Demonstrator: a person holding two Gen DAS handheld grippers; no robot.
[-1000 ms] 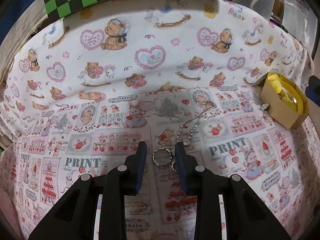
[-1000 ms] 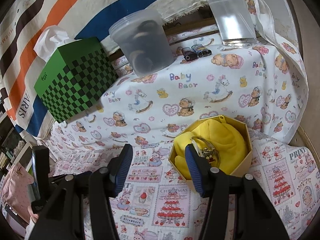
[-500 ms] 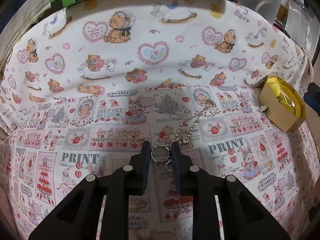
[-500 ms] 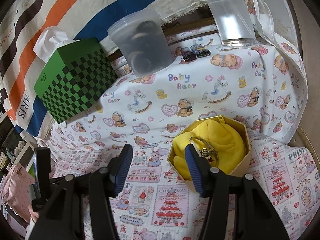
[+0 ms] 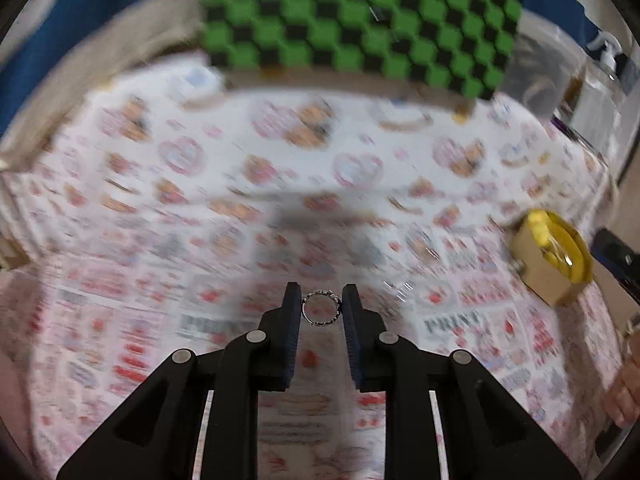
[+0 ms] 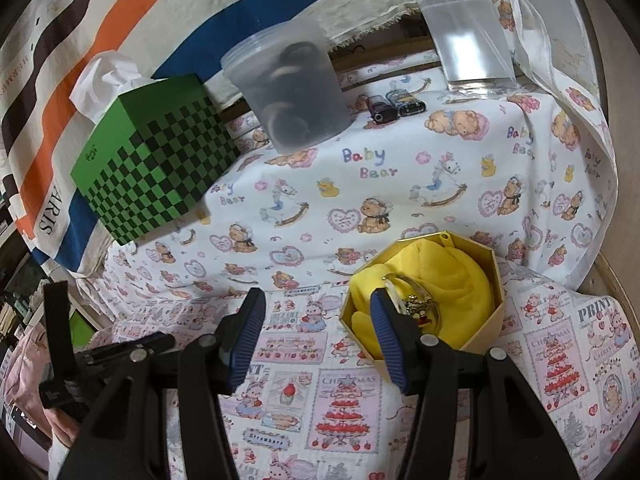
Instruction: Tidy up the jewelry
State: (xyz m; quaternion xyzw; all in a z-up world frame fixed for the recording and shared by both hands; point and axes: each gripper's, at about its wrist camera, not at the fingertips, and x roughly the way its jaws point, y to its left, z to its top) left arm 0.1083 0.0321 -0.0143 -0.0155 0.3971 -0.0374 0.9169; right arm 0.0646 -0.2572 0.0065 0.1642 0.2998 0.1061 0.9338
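Lifted since the earlier frame, the left tool (image 5: 320,308) now pinches the silver ring (image 5: 321,308) at centre frame, clear of the blurred printed cloth (image 5: 160,208). At lower centre, the right tool (image 6: 318,312) is spread beside the yellow-lined box (image 6: 480,340), which holds a bracelet (image 6: 416,300).

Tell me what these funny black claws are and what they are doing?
They are two grabbers that a person holds, one in each hand, each with a small camera looking along its fingers. The left camera shows the left gripper pinching a small silver ring lifted above the printed cloth; that picture is blurry. The right camera shows the right gripper open and empty, next to an octagonal box lined with yellow fabric, with gold jewelry inside. Behind sit a green checkered tissue box and a plastic tub.
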